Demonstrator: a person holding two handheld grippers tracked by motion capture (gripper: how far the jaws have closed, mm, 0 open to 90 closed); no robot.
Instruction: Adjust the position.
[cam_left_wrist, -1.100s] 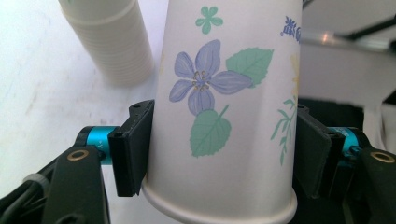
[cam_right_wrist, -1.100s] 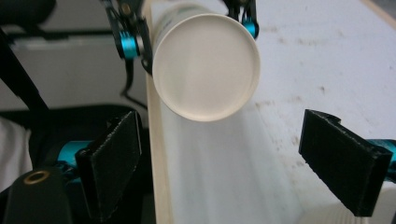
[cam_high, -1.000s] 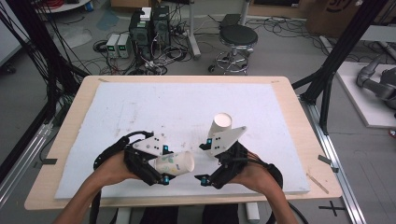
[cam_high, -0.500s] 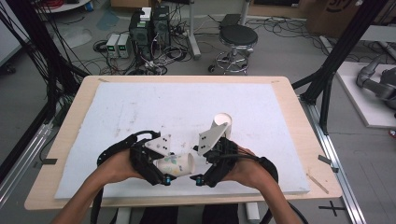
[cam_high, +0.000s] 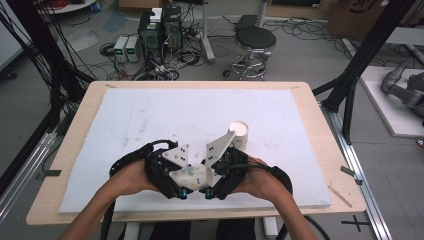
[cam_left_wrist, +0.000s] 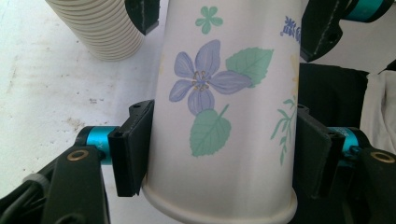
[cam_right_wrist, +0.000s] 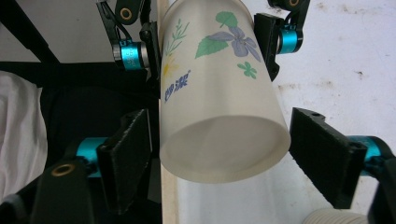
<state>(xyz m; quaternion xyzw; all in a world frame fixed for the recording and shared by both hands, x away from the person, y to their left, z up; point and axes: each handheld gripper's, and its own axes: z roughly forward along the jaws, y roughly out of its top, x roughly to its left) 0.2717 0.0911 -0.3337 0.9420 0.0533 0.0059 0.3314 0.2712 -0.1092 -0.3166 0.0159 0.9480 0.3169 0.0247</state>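
Mid-handover, near front table edge: paper cup (cam_left_wrist: 224, 116) clamped in left gripper (cam_left_wrist: 224, 154) near base end. Right gripper (cam_right_wrist: 219, 158) pads (cam_right_wrist: 126, 158) apart around cup's open rim, not yet closed. Cup stack (cam_high: 238, 134) just beyond. Left: grip w/ right, release, place. Blue Chinese print, unreadable.

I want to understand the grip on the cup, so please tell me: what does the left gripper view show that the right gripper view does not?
The left gripper view shows the left gripper with both pads pressed on the paper cup near its rolled rim, and the ribbed side of the cup stack on the white mat.

The right gripper view shows the cup's open mouth, blue print on its wall, and a gap between the cup and the right gripper pads, so its jaws stand open.

Both show the flowered cup and the opposite gripper at its far end.
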